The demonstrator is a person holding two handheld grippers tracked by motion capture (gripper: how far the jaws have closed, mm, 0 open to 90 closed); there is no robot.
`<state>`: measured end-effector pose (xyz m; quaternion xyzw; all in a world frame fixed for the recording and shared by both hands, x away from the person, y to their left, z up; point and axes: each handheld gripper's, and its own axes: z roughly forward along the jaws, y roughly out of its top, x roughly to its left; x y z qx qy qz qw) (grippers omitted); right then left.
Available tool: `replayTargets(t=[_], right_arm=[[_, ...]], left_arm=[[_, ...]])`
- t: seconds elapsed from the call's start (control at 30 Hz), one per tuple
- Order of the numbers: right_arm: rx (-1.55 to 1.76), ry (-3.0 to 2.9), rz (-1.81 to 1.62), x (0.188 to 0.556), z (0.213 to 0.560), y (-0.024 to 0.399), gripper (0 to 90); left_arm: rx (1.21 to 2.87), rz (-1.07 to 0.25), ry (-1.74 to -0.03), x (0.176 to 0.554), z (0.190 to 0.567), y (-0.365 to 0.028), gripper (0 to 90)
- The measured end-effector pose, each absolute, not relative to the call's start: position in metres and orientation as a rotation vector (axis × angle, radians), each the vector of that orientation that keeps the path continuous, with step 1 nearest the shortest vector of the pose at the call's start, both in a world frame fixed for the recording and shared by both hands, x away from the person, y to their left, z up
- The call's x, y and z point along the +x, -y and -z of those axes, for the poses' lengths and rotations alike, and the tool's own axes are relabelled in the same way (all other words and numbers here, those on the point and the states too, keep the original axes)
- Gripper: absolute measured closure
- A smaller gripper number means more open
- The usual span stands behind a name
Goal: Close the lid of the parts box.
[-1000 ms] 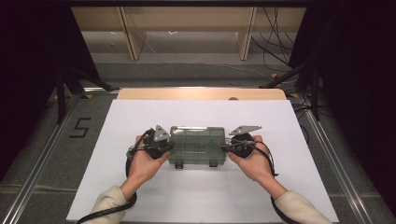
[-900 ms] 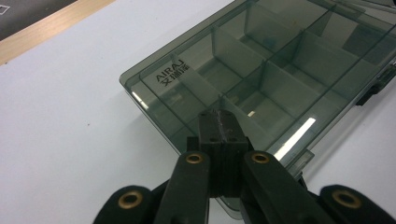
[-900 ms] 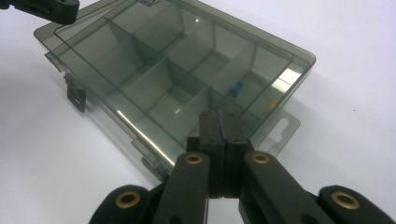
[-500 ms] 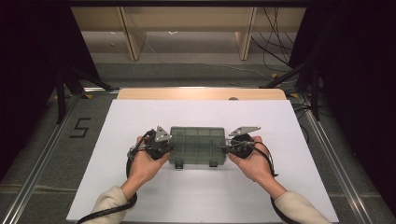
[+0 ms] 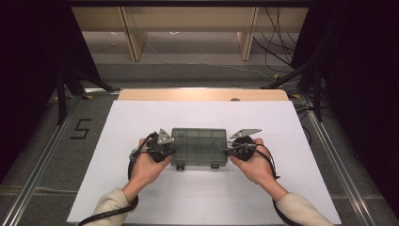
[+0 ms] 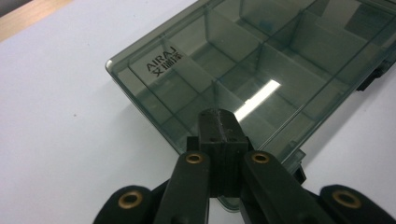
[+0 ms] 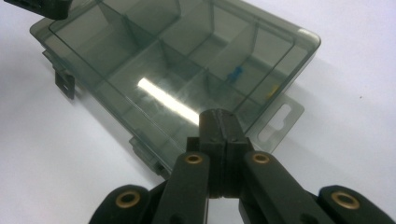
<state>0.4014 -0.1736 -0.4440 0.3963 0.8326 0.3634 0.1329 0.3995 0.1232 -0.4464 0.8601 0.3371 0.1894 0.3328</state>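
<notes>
Smoked plastic organizer box [image 5: 199, 146] lay flat, lid closed, on white counter [image 5: 301, 141], approx. centre, btwn both hands. Left gripper [image 5: 170, 149] at its left end, right gripper [image 5: 227, 150] at its right end; both w/ jaws together, tips at box edges, nothing clamped.

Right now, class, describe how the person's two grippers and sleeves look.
Both the left gripper and right gripper are black, each topped by a grey three-cornered plate, with brass-coloured pivot rings and a trailing black cable. The sleeves are cream.
</notes>
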Motion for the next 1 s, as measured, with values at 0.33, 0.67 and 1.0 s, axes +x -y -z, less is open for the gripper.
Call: replayTargets(t=[0.33, 0.67, 1.0], right_arm=[[1.122, -2.44, -1.069, 0.4, 0.444, 0.179, 85.4], [0.98, -2.339, -1.317, 0.391, 0.439, 0.193, 51.8], [0.897, -2.237, -1.48, 0.369, 0.434, 0.225, 27.9]], left_arm=[[2.181, -0.513, -0.883, 0.397, 0.451, -0.124, 85.2], [1.988, -0.593, -0.814, 0.379, 0.439, -0.135, 46.6], [1.884, -0.596, -0.771, 0.359, 0.432, -0.154, 21.4]])
